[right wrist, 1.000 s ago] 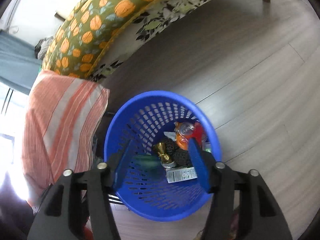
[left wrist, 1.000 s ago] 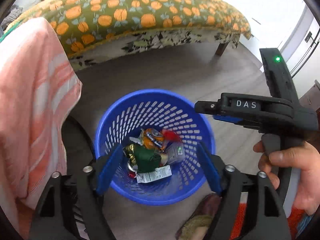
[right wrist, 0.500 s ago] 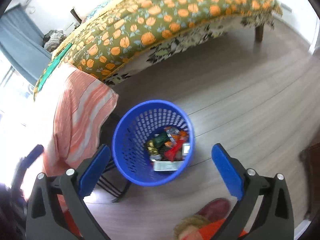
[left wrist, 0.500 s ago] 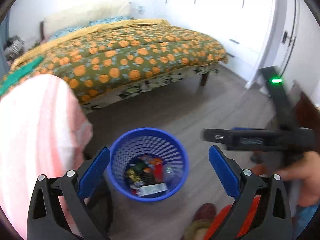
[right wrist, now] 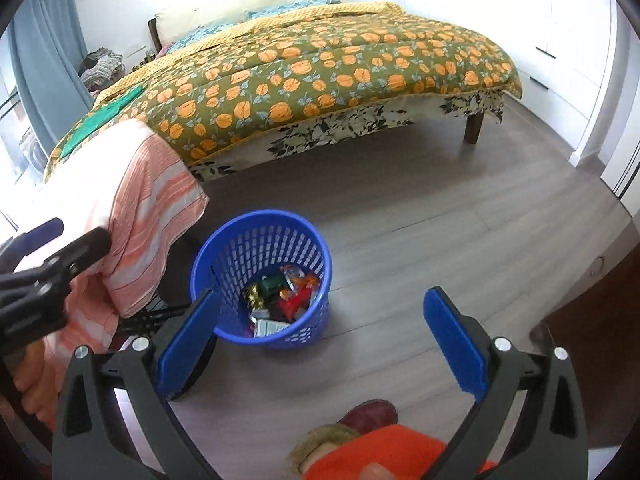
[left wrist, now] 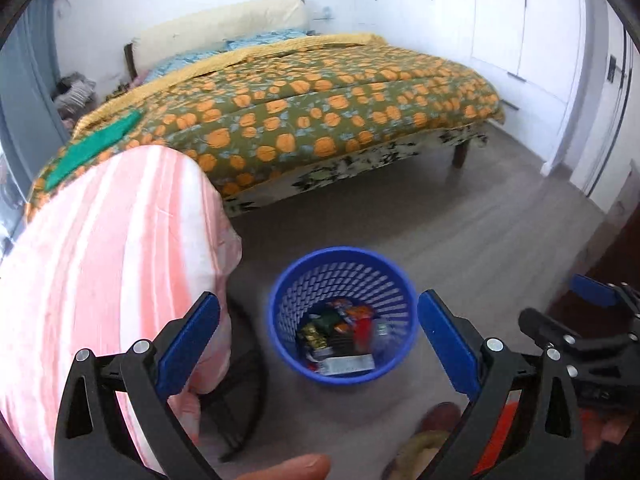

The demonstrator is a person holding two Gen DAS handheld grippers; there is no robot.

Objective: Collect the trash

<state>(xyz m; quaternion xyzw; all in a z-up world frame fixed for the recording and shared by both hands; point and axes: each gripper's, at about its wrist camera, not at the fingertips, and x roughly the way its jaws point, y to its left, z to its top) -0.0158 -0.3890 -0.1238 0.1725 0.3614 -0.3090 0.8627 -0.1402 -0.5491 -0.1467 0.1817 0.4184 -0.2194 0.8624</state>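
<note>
Blue basket (left wrist: pixel 343 264) holds wrappers (left wrist: pixel 340 332); two tongs gape.

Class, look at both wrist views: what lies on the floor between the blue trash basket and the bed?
Nothing: between the blue trash basket and the bed there is only bare grey wood floor, seen most clearly in the right wrist view.

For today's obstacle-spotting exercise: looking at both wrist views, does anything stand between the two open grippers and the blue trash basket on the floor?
Nothing visible does. The blue trash basket stands on bare wooden floor, its mouth uncovered. The left gripper and right gripper are both open and empty above it. The striped cloth hangs beside the basket, not over it.
</note>
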